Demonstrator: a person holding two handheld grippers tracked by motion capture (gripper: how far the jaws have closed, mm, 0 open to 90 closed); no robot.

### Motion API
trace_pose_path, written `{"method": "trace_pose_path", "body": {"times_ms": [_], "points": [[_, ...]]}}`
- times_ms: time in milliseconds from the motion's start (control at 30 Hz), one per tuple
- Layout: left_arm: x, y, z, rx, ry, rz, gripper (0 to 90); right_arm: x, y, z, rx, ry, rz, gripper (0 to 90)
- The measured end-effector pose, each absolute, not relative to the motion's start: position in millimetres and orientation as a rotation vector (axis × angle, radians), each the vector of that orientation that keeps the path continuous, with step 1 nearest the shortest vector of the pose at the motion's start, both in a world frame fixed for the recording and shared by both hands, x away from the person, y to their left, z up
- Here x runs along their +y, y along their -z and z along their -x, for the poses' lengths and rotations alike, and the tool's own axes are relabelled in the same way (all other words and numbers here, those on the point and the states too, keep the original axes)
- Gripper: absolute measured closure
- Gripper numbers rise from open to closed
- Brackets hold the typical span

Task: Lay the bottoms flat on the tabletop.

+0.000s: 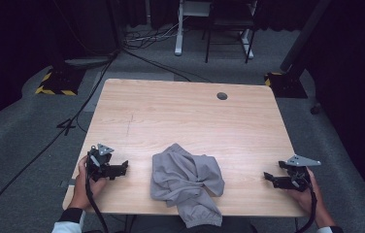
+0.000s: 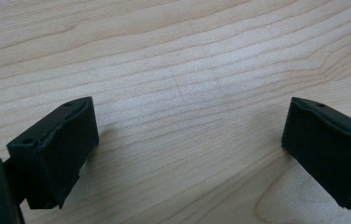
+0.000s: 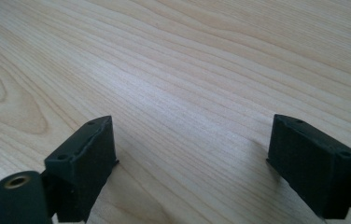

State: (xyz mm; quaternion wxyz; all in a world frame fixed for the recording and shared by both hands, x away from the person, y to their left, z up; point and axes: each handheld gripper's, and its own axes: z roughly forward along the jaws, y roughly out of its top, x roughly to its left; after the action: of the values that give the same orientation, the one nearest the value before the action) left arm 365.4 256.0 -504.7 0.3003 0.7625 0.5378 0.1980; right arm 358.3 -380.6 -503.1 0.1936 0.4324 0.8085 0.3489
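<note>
Pale wood-grain table (image 1: 180, 111); crumpled soft grey garment (image 1: 186, 182) near edge.

The desk (image 1: 185, 111) is pale wood with fine grain lines. A plain grey cloth (image 1: 185, 182) lies on it. Both tools, left (image 1: 122, 168) and right (image 1: 268, 177), are black with grey top plates. The floor (image 1: 20, 141) is grey carpet.

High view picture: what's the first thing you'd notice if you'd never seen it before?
A crumpled grey garment lies at the near edge of the wooden table, one part hanging over the edge. On either side a hand holds black tongs, the left tongs and right tongs, both open and pointing toward the garment without touching it.
</note>
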Motion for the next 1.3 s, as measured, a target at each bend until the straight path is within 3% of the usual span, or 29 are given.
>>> {"method": "trace_pose_path", "body": {"times_ms": [133, 200, 233, 300, 433, 500, 600, 667, 967, 1000, 1033, 1067, 1100, 1167, 1200, 1300], "points": [[255, 504, -364, 1.429, -0.52, -2.03, 3.1, -379, 502, -359, 2.28, -0.964, -1.205, 13.2], [252, 503, -357, 1.352, -0.482, -2.079, 4.0, -376, 500, -360, 2.303, -0.941, -1.196, 13.8], [252, 503, -357, 1.352, -0.482, -2.079, 8.1, -375, 498, -361, 2.316, -0.923, -1.201, 16.5], [246, 497, -351, 1.337, -0.489, -2.071, 24.8, -368, 494, -363, 2.331, -0.913, -1.205, 20.8], [230, 490, -342, 1.23, -0.45, -2.103, 20.9, -346, 484, -361, 2.35, -1.002, -1.138, 24.8], [206, 479, -330, 1.088, -0.458, -2.138, 20.8, -312, 475, -357, 2.393, -1.034, -1.017, 30.1], [187, 472, -320, 1.011, -0.454, -2.14, 21.6, -284, 473, -354, 2.437, -1.033, -0.93, 32.2], [158, 463, -311, 0.902, -0.391, -2.137, 24.5, -244, 474, -350, 2.526, -1.076, -0.801, 35.5], [94, 474, -304, 0.731, -0.335, -2.226, 28.9, -205, 487, -348, 2.647, -1.017, -0.7, 40.6], [89, 480, -304, 0.72, -0.325, -2.255, 29.1, -207, 487, -349, 2.66, -1.03, -0.714, 49.5], [89, 480, -304, 0.72, -0.325, -2.255, 29.0, -207, 487, -349, 2.66, -1.03, -0.714, 49.5], [88, 483, -303, 0.696, -0.35, -2.26, 28.7, -211, 486, -349, 2.659, -1.022, -0.705, 62.9], [88, 484, -302, 0.693, -0.361, -2.254, 28.7, -211, 486, -349, 2.659, -1.022, -0.705, 62.9], [92, 489, -304, 0.712, -0.32, -2.259, 28.7, -217, 486, -349, 2.641, -1.005, -0.689, 73.5], [92, 489, -304, 0.712, -0.32, -2.259, 27.9, -217, 486, -349, 2.641, -1.005, -0.689, 73.5], [98, 493, -308, 0.728, -0.29, -2.259, 26.7, -227, 485, -354, 2.597, -0.963, -0.712, 86.2]]}}
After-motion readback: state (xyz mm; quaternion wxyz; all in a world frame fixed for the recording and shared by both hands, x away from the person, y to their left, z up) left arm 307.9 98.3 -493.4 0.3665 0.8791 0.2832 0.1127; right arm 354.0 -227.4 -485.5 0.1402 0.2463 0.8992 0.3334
